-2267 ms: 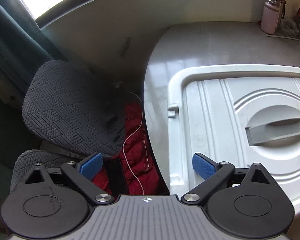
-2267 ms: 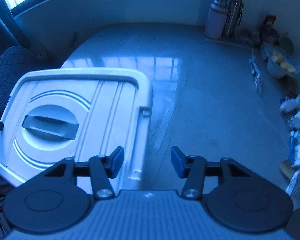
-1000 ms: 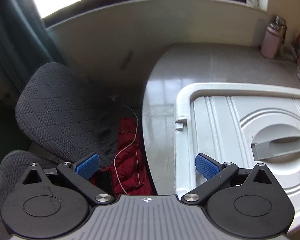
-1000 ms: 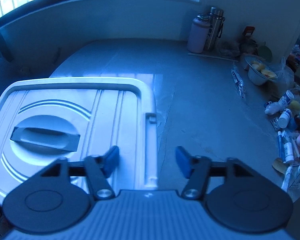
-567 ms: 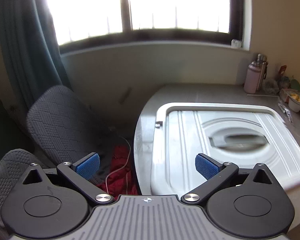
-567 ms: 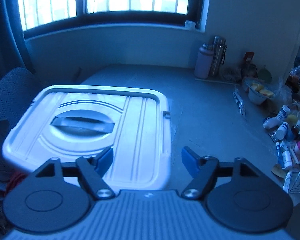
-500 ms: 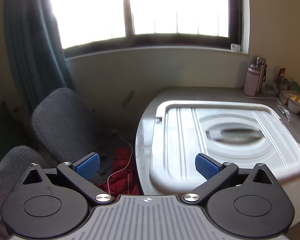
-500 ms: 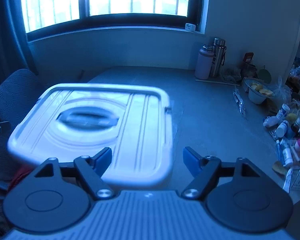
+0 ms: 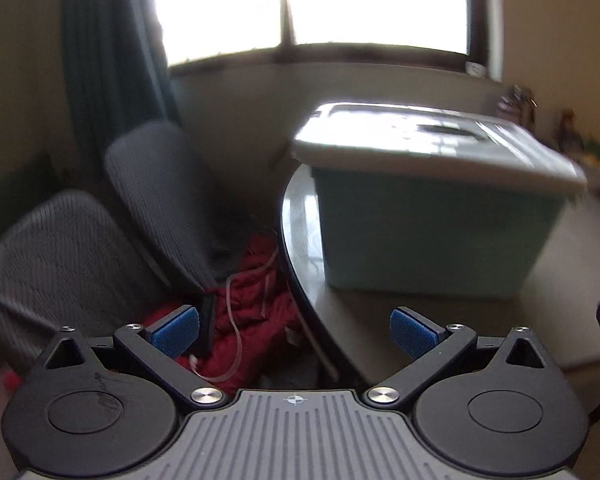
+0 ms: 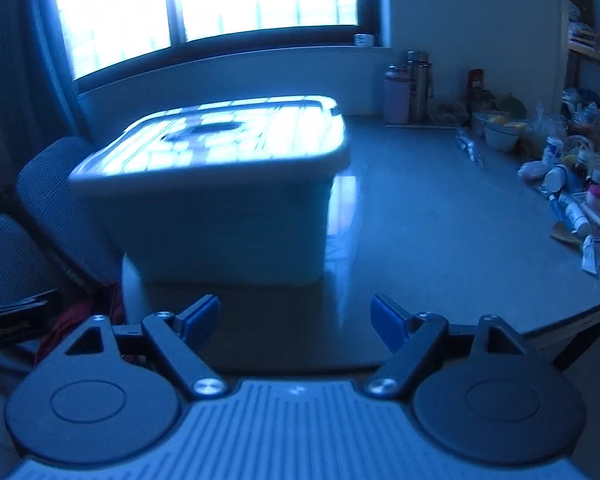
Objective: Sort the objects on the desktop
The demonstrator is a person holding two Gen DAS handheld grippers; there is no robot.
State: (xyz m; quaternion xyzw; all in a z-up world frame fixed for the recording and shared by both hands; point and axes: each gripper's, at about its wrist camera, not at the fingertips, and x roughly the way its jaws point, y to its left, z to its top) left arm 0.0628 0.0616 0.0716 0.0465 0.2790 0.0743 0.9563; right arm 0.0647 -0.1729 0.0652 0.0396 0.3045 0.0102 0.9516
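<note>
I hold the left gripper (image 9: 294, 330) and the right gripper (image 10: 294, 322) spread wide and empty, both just short of the storage box (image 10: 224, 200), which I take as my landmark. The box sits on the bench (image 10: 420, 240) with its lid (image 10: 228, 136) on. Well to the right of the box, bottles and tubes (image 10: 568, 196) lie scattered along the bench edge. By my reading, sorting has not begun: lid first, then the clutter.

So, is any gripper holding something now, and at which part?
Nothing is held. The left gripper and the right gripper are both open and empty, short of the lidded storage box.
</note>
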